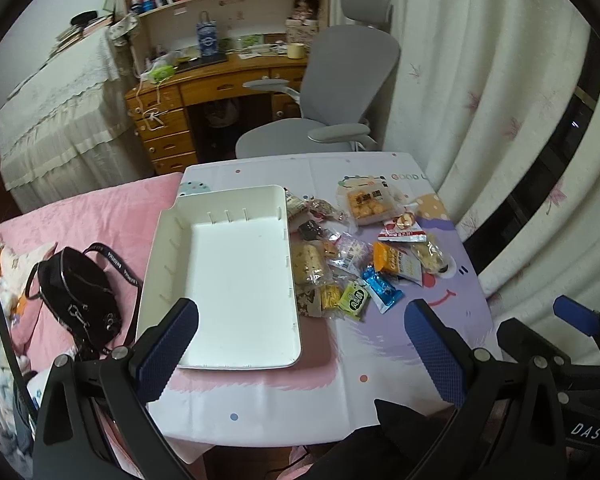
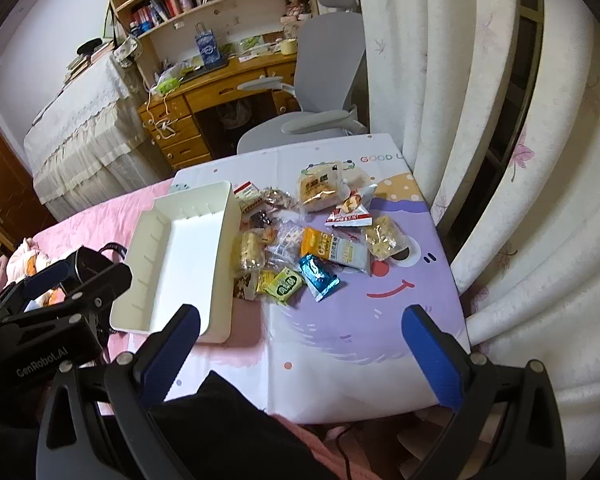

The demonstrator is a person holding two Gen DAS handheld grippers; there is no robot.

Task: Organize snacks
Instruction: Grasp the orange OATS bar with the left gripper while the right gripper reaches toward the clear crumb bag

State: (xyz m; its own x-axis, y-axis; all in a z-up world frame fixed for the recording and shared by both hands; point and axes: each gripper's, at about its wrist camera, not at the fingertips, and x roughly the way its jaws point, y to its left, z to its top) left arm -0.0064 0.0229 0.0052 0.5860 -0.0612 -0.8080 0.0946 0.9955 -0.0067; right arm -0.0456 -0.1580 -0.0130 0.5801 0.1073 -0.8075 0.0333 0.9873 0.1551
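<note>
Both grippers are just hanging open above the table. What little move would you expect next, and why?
Probably the right gripper reaches forward to the blue packet at the near edge of the snack pile. Both grippers are open and hold nothing, the white tray has nothing in it, and every snack lies on the mat beside it. That packet lies nearest and clear on one side, so it looks easiest to pinch first.

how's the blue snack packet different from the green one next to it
The blue packet is shiny foil and longer; the green packet is matte, shorter and squarer. The blue packet lies farther from the white tray, the green packet nearer it. Both lie flat on the mat, sealed, outside the tray.
</note>
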